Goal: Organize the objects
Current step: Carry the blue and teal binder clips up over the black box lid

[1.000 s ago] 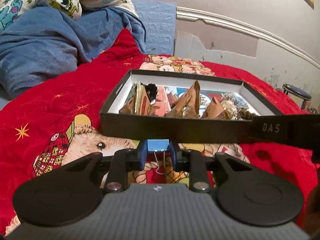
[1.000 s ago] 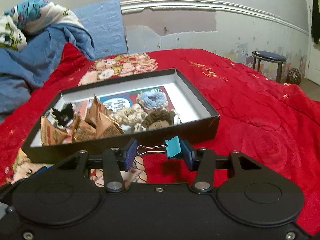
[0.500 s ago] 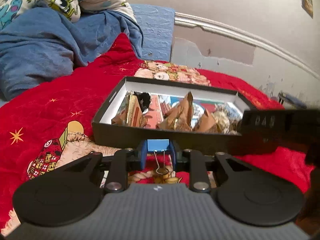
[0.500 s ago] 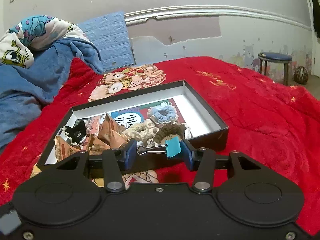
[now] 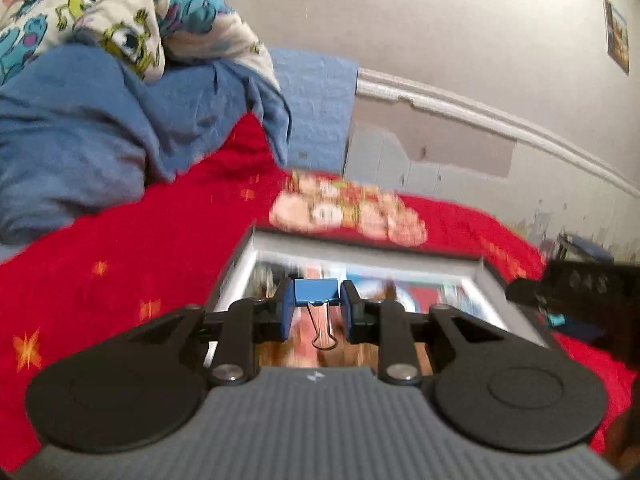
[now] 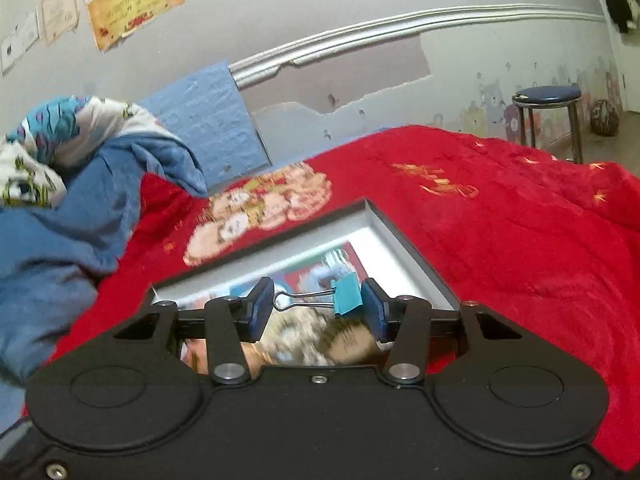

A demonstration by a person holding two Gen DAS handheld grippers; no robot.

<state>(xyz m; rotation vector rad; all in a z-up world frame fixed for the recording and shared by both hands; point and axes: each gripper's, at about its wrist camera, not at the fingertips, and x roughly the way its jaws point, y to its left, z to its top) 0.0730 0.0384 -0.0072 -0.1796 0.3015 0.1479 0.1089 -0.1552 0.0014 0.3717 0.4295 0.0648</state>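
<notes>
The left gripper [image 5: 316,312] is gripping a blue binder clip [image 5: 316,292], the right gripper [image 6: 316,314] is gripping a teal binder clip [image 6: 346,294], both at centre frame over the box [image 6: 404,240].

We see a blue binder clip [image 5: 316,291] and a teal binder clip [image 6: 347,294]. Our red blanket [image 6: 520,240] carries gold stars; the box [image 6: 404,236] is black outside, white inside.

Faint letters "DAS" stand on the right hand-held gripper [image 5: 592,284] at the right edge of the left wrist view; the wall posters [image 6: 134,0] are too blurred to read
</notes>
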